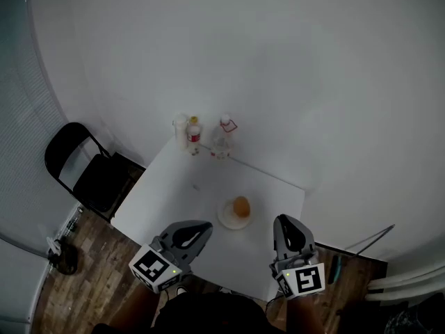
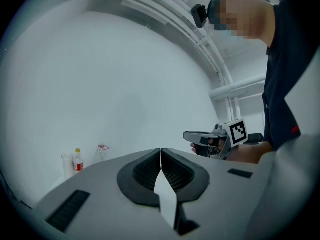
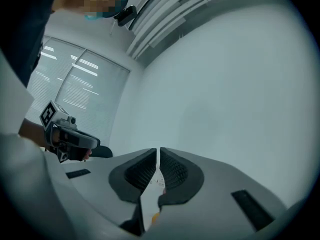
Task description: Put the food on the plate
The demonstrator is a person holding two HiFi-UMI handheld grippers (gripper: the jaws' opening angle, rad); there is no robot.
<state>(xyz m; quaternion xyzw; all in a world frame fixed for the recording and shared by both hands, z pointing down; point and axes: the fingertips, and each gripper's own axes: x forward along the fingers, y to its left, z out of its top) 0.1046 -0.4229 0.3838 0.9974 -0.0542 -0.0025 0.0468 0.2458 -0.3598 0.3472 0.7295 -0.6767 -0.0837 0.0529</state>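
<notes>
An orange piece of food (image 1: pixel 240 205) lies on a small white plate (image 1: pixel 226 218) near the front of the white table (image 1: pixel 174 186). My left gripper (image 1: pixel 206 226) hovers at the table's front edge, left of the plate, with its jaws pressed together and nothing between them. My right gripper (image 1: pixel 284 220) hangs to the right of the plate, also shut and empty. In the left gripper view the left gripper's (image 2: pixel 161 151) jaws meet, and the right gripper (image 2: pixel 192 136) shows beyond them. The right gripper view has the right gripper's (image 3: pixel 159 151) jaws closed to a thin slit.
Two bottles (image 1: pixel 194 136) (image 1: pixel 222 138) and a clear cup (image 1: pixel 181 127) stand at the table's far corner against the white wall. A black folding chair (image 1: pixel 94 172) stands left of the table on the wooden floor. A white pipe (image 1: pixel 407 277) runs at the lower right.
</notes>
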